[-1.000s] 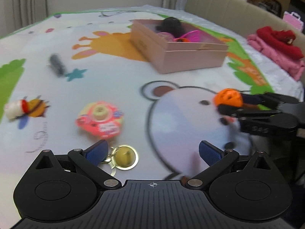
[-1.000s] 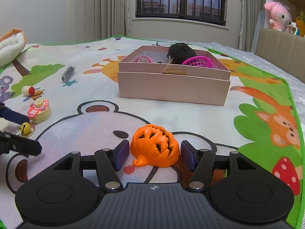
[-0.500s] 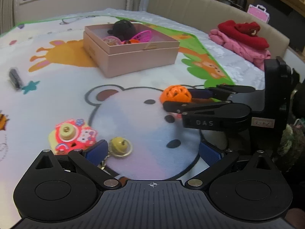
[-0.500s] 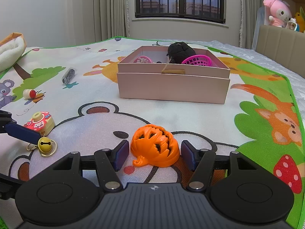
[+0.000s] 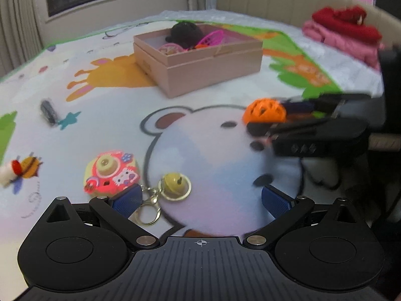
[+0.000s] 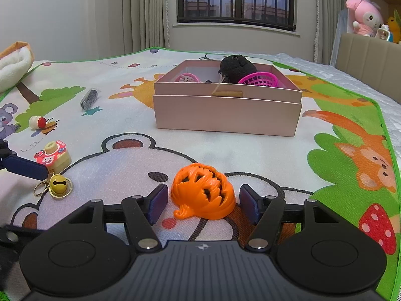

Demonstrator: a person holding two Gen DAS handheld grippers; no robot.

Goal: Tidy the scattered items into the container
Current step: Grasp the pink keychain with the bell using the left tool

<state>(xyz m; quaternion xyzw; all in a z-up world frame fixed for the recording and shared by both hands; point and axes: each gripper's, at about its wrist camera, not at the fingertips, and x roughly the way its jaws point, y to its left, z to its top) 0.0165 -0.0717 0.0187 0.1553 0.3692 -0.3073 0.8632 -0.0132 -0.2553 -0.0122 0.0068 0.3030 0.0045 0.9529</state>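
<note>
A pink box [image 6: 226, 111] [image 5: 200, 65] stands on the play mat and holds a black plush toy [image 6: 235, 69], a magenta basket [image 6: 259, 79] and other small items. An orange pumpkin toy [image 6: 204, 192] [image 5: 264, 110] lies on the mat between the fingers of my open right gripper [image 6: 203, 204], which is not touching it. My left gripper [image 5: 200, 200] is open over the mat. A yellow bell keychain [image 5: 174, 186] [image 6: 59, 185] lies just inside its left finger. A pink toy camera [image 5: 110, 171] [image 6: 52, 155] sits beside the bell.
A dark capsule [image 6: 89, 97] [image 5: 48, 111] and a small white-and-red toy [image 6: 37, 122] [image 5: 8, 173] lie further left on the mat. Folded red and pink clothes [image 5: 345, 35] lie at the right. A cushion [image 6: 12, 62] sits at the mat's far left corner.
My left gripper has swung back left and moved closer to the bell keychain, which now lies just inside its left finger. The right gripper has stayed around the pumpkin.
</note>
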